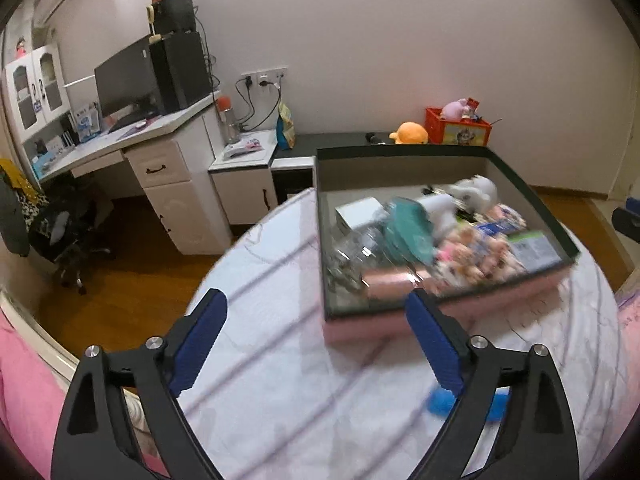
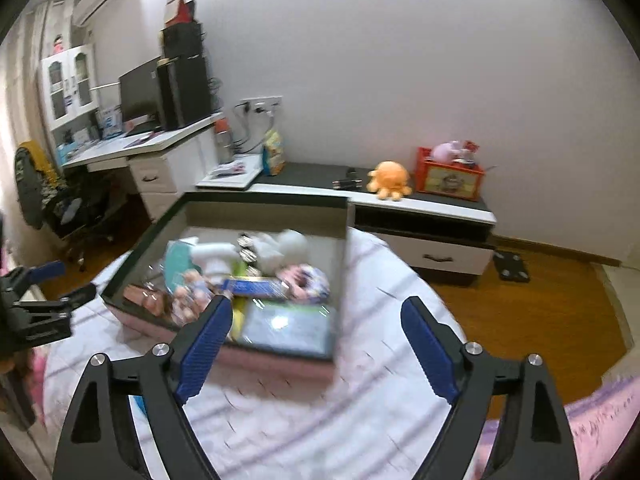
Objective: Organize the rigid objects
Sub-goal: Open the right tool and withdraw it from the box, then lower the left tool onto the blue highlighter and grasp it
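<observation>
A pink box with a dark rim (image 1: 400, 330) (image 2: 276, 362) sits on a bed with a striped white sheet (image 1: 288, 392) (image 2: 320, 432). It holds several small things: a clear bottle (image 1: 356, 246), a teal item (image 1: 412, 228), a white toy (image 1: 476, 192) (image 2: 280, 246), a pink case (image 1: 386, 282), small dolls (image 1: 480, 256) and a flat packet (image 2: 286, 326). My left gripper (image 1: 316, 340) is open and empty, in front of the box's near left corner. My right gripper (image 2: 318, 344) is open and empty, over the box's near right corner. A blue object (image 1: 440, 402) lies on the sheet behind my left gripper's right finger.
A white desk with a monitor (image 1: 128, 80) and an office chair (image 1: 68, 232) stand at the left. A low cabinet (image 2: 420, 236) along the far wall carries an orange plush (image 2: 388, 180) and a red box (image 2: 450, 178). Wooden floor (image 2: 540, 308) surrounds the bed.
</observation>
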A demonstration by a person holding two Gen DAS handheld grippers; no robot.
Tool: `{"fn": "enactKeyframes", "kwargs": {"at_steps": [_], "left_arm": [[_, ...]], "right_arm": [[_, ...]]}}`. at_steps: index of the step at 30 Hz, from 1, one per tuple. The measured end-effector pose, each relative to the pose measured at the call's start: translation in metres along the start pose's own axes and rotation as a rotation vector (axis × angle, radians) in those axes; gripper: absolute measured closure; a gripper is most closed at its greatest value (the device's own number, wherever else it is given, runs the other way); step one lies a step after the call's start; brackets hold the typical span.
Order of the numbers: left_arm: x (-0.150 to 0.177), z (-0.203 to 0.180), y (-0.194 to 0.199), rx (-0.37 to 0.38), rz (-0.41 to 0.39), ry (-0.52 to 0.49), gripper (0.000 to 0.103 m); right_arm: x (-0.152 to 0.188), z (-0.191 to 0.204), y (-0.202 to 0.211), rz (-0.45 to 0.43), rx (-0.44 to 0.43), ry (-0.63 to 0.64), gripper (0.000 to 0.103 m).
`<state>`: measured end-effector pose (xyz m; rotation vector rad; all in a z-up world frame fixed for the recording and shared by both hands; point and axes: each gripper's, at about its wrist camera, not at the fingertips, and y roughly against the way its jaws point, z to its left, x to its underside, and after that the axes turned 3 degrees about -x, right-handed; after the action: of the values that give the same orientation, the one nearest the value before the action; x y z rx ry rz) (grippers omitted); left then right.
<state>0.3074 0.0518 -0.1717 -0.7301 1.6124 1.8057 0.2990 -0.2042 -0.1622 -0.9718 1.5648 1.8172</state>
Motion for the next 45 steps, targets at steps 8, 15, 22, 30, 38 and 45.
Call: {"fn": "enactKeyframes", "kwargs": {"at_steps": [8, 15, 22, 30, 38, 45], "left_arm": [[0.050, -0.061, 0.029, 0.107, 0.050, -0.081, 0.003], [0.071, -0.104, 0.018, 0.147, 0.147, -0.027, 0.003], [0.080, -0.118, -0.023, 0.110, 0.282, 0.089, 0.000], [0.090, -0.064, -0.017, 0.052, 0.268, 0.075, 0.000], [0.094, -0.009, -0.028, -0.073, 0.272, 0.080, 0.000], [0.086, -0.022, -0.028, 0.028, 0.235, -0.003, 0.000]], "right_arm": [[0.057, -0.014, 0.036, -0.008, -0.003, -0.060, 0.000], [0.080, -0.028, 0.043, 0.003, -0.010, -0.080, 0.000], [0.077, -0.048, 0.037, 0.007, -0.012, -0.100, 0.000], [0.055, -0.047, 0.002, 0.034, -0.026, -0.072, 0.000], [0.023, -0.034, -0.043, 0.060, 0.002, -0.047, 0.000], [0.001, -0.040, -0.080, 0.135, 0.041, -0.063, 0.012]]}}
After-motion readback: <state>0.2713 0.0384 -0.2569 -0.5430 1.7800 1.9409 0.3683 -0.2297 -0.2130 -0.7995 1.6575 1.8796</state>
